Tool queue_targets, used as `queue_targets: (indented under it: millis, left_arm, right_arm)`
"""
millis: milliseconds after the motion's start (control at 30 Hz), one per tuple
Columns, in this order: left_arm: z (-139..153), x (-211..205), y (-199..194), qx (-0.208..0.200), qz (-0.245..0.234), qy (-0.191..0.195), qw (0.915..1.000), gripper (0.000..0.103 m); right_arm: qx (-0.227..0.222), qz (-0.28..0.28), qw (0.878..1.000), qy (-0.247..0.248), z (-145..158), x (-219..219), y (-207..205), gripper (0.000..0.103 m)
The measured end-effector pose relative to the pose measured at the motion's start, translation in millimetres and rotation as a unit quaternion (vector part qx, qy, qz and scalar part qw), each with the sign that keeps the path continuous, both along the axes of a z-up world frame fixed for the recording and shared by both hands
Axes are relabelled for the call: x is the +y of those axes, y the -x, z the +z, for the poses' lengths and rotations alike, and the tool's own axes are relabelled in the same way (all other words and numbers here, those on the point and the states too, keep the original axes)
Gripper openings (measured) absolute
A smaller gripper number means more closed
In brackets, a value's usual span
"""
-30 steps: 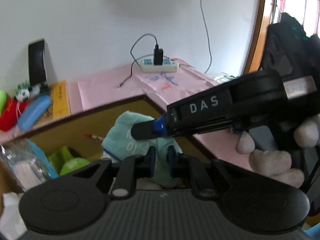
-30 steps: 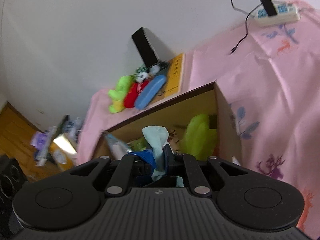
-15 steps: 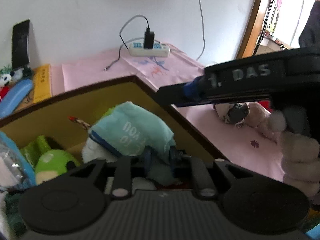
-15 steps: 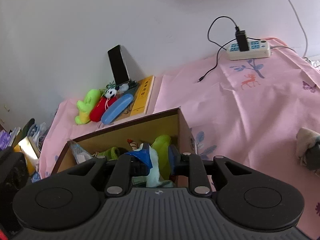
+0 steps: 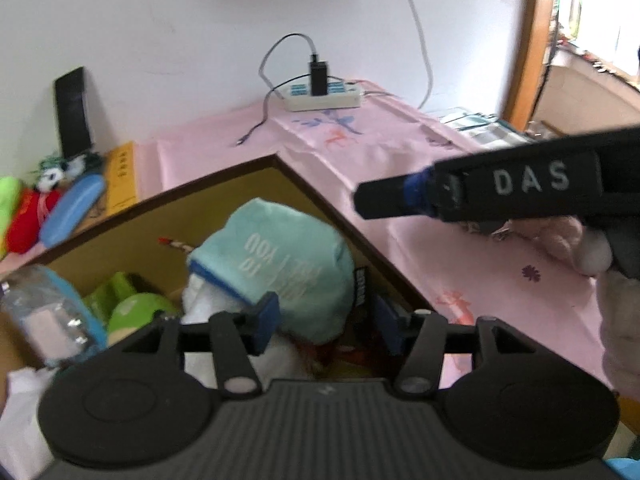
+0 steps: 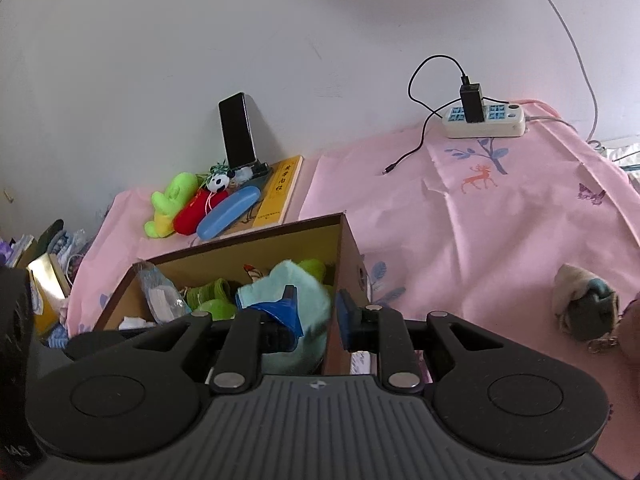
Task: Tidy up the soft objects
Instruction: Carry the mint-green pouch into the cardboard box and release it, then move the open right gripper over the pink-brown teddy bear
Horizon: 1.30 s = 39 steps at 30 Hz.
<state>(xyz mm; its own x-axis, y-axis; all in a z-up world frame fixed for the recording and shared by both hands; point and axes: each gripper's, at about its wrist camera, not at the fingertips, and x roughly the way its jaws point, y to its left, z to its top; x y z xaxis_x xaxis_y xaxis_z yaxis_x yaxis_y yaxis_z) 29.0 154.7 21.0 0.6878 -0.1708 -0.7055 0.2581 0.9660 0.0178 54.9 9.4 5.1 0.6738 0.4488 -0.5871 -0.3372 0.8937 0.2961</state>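
A teal soft toy [image 5: 280,256] with white lettering lies in the cardboard box [image 5: 304,184] among green plush [image 5: 136,312]. My left gripper [image 5: 326,320] is open just above and around the toy, not gripping it. My right gripper [image 6: 316,312] is open over the box's right wall [image 6: 344,264]; the teal toy [image 6: 296,284] shows below it. In the left wrist view the right gripper's finger [image 5: 400,196] reaches in from the right, above the pink cloth.
A grey-and-cream plush [image 6: 584,304] lies on the pink cloth [image 6: 480,232] at right. Green and red plush toys [image 6: 180,208], a blue case, a yellow book and a phone on a stand [image 6: 238,132] stand behind the box. A power strip [image 6: 484,118] sits by the wall.
Both grippers have opened and let go of the teal toy, which now rests in the box. The right gripper has drawn back to the right, away from the box.
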Motion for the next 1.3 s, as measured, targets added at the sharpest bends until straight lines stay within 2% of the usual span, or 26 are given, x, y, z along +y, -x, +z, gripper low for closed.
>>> queue_targets:
  millis: [333,567,733,1300]
  left_arm:
    - [17,-15,21,0.016,0.102,-0.050,0.9933,0.059]
    - [25,-32,29,0.027,0.141,-0.062,0.9877,0.059]
    - [29,-53,34,0.019,0.152,-0.082,0.9848,0.060]
    - [27,-129,33,0.022,0.127,-0.083,0.9881,0.062]
  right_arm:
    - [0.006,0.023,1.000,0.006,3,-19,14,0.004]
    - [0.007,0.039,0.999,0.011,4,-36,26,0.004]
    - [0.011,0.043,0.999,0.012,4,-53,30,0.005]
    - [0.025,0.028,0.999,0.018,-3,-119,34,0.006]
